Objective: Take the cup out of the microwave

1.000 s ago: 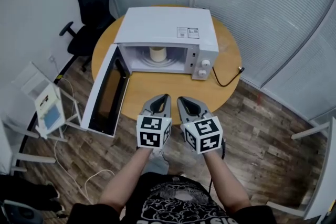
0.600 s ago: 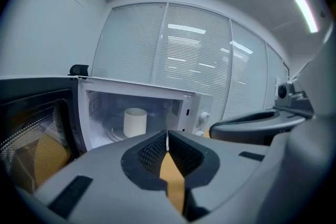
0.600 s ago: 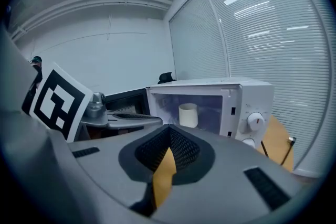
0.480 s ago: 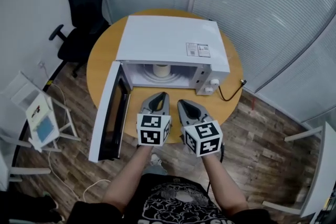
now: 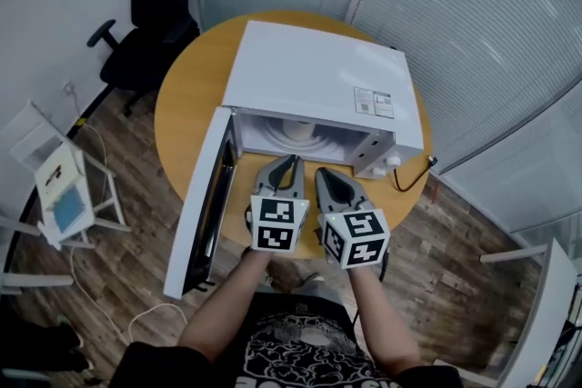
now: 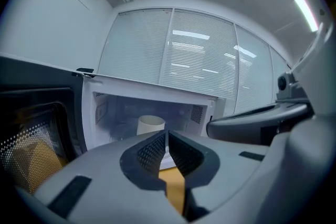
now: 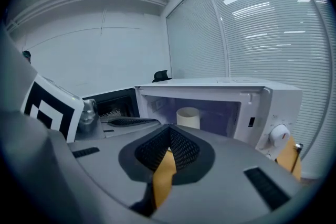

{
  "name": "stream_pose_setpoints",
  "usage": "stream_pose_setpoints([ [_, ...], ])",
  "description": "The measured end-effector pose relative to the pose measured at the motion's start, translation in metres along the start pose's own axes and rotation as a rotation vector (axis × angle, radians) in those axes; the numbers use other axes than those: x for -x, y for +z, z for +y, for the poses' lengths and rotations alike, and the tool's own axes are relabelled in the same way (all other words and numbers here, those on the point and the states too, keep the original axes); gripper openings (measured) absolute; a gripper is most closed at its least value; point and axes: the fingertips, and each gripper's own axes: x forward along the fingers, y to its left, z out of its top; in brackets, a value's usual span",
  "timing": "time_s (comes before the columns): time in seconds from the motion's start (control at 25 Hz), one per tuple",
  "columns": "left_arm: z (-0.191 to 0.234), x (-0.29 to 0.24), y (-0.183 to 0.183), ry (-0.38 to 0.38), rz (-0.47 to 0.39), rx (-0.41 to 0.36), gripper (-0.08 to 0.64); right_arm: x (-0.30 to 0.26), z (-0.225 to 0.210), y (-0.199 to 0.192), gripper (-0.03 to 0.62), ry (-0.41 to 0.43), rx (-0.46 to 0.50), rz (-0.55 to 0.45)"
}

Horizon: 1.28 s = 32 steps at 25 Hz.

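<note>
Well, the cup (image 5: 298, 130) stands upright inside the microwave (image 5: 318, 77), about midway across the cavity and set back from the opening. That means I have to reach in level for it, since I can't drop on it from above. It is pale, straight-walled and has an open top. Both gripper views show it clear of the cavity walls, so there looks to be room for a jaw on either side.

The door (image 5: 205, 204) is hinged on the left and swung right out toward me, past the edge of the round table (image 5: 191, 104). The mouth of the oven is therefore unobstructed, but the door crowds my left side.

I hold the left gripper (image 5: 291, 163) and the right gripper (image 5: 321, 173) side by side just in front of the opening, both aimed into it and tipped slightly down. Neither touches the cup or the oven.

Each has its jaws pressed together with nothing between them. Behind the pads only a wedge of orange tabletop shows through. I think that suits the approach, because it keeps them slim. Whichever one goes in must spread wider than the cup before closing on it.

I would pick the right one, since it has free space on its side. The control knobs (image 5: 393, 162) and the cable (image 5: 414, 177) lie further right, out of the way.
</note>
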Motion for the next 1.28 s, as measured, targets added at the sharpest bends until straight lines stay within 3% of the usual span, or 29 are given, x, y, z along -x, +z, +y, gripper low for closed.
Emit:
stream_pose_setpoints([
  [0.28, 0.011, -0.027, -0.005, 0.027, 0.000, -0.013, 0.022, -0.022, -0.013, 0.004, 0.015, 0.038, 0.032, 0.006],
  [0.4, 0.013, -0.042, -0.009, 0.039, -0.005, -0.021, 0.091, -0.030, -0.020, 0.006, 0.015, 0.080, 0.057, 0.012],
  [0.72, 0.024, -0.077, -0.019, 0.116, -0.009, -0.006, 0.147, -0.048, -0.040, 0.004, 0.015, 0.176, 0.109, 0.032],
  [1.12, 0.033, -0.106, -0.033, 0.137, -0.002, -0.013, 0.318, -0.059, -0.046, -0.011, 0.015, 0.248, 0.149, 0.044],
  [1.28, 0.035, -0.115, -0.034, 0.130, -0.010, -0.018, 0.355, -0.061, -0.048, -0.017, 0.015, 0.270, 0.160, 0.054],
])
